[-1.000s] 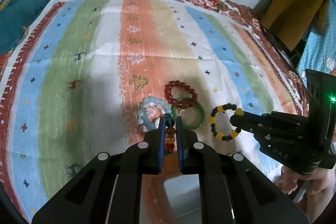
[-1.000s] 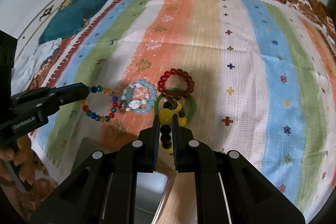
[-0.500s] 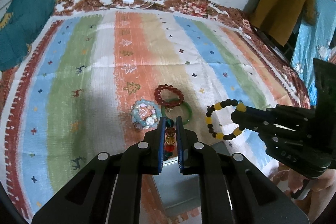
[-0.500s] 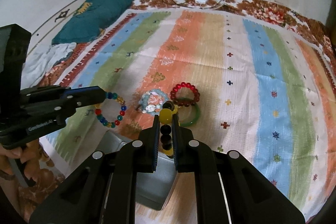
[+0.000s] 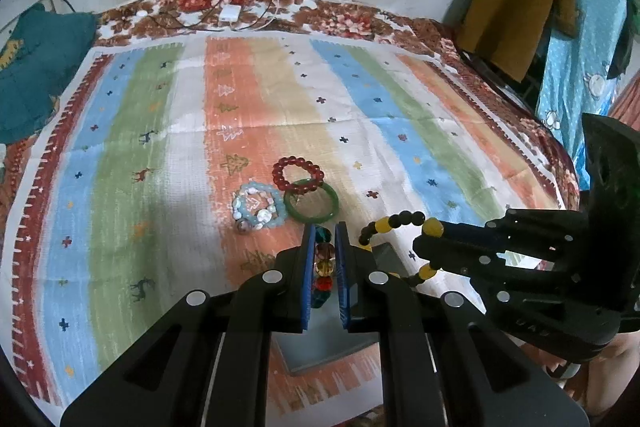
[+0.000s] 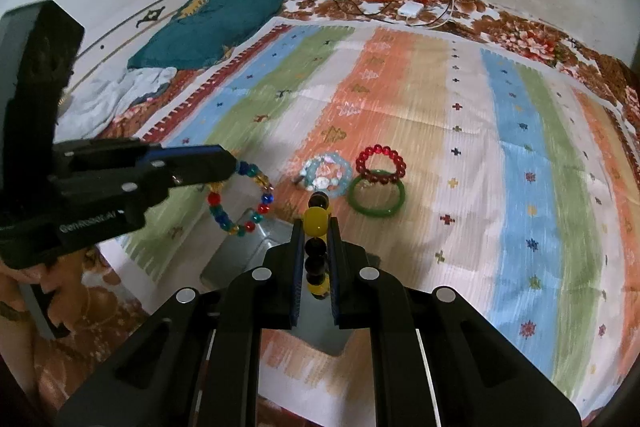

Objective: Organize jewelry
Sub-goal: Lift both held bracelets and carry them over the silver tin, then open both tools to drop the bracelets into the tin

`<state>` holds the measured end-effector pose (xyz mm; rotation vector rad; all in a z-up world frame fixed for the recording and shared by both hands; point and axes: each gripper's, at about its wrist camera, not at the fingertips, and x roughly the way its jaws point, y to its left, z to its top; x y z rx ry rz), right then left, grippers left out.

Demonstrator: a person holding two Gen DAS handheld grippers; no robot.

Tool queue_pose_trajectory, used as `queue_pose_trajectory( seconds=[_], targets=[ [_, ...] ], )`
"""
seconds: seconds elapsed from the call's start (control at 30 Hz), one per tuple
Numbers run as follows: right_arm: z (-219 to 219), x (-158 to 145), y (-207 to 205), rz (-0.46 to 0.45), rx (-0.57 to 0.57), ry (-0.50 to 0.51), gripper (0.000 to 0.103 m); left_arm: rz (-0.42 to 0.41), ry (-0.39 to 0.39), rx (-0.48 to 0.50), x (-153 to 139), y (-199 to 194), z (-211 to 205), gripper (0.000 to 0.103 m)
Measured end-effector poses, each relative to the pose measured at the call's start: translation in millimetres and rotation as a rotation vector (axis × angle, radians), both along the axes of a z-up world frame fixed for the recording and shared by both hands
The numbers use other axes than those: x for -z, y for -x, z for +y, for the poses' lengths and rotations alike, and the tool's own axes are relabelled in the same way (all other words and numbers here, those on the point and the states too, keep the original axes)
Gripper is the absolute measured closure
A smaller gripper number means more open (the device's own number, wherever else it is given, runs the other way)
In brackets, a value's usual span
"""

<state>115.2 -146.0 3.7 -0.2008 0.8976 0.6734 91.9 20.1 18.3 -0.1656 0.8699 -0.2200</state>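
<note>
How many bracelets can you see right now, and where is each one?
5. Multicolored bracelet in the left tool; black-and-yellow bracelet in the right tool; red bracelet, pale blue bracelet and green bangle on the blanket.

a striped cloth (image 5: 256, 115) in orange, green, blue and white carries a red bead bracelet (image 5: 298, 174), a green bangle (image 5: 311, 203) and a pale blue one (image 5: 258, 206). black-and-yellow beads (image 6: 316, 223) hang nearby, beside a multicoloured strand (image 6: 240, 201).

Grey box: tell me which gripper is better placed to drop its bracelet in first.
Right, though it's close. The right gripper holds the black-and-yellow bracelet directly above the grey box. The multicolored bracelet in the left gripper hangs nearer the box's edge.
</note>
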Motion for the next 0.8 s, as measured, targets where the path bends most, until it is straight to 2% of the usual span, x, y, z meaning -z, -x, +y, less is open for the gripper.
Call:
queue_pose_trajectory(
  seconds=[0.27,0.4,0.6,0.63,0.67,0.7,0.77,0.8],
  targets=[
    [1,7,12,-0.009,-0.007,0.03,0.091,0.002,-0.033,0.012,5,12,-9,0.094],
    [0,9,12,0.023,-0.012,0.005,0.091,0.02,0.004,0.029,8,14,-11,0.094],
    [-3,13,6,0.066,-0.008,-0.016,0.09,0.034,-0.007,0.027,12,14,-14,0.092],
    [-3,13,5,0.072,0.0,-0.017,0.08,0.038,-0.013,0.009,13,13,-12,0.089],
    [-4,14,3,0.073,0.01,-0.016,0.07,0.041,-0.016,-0.005,14,12,-11,0.078],
    [-6,13,2,0.064,0.02,-0.018,0.054,0.042,-0.02,-0.02,14,11,-7,0.072],
    [-8,10,-1,0.037,0.038,-0.012,0.052,0.042,-0.026,-0.045,14,10,-1,0.068],
    [-10,9,-3,0.035,0.049,-0.011,0.051,0.041,-0.029,-0.06,13,9,2,0.062]
  ],
)
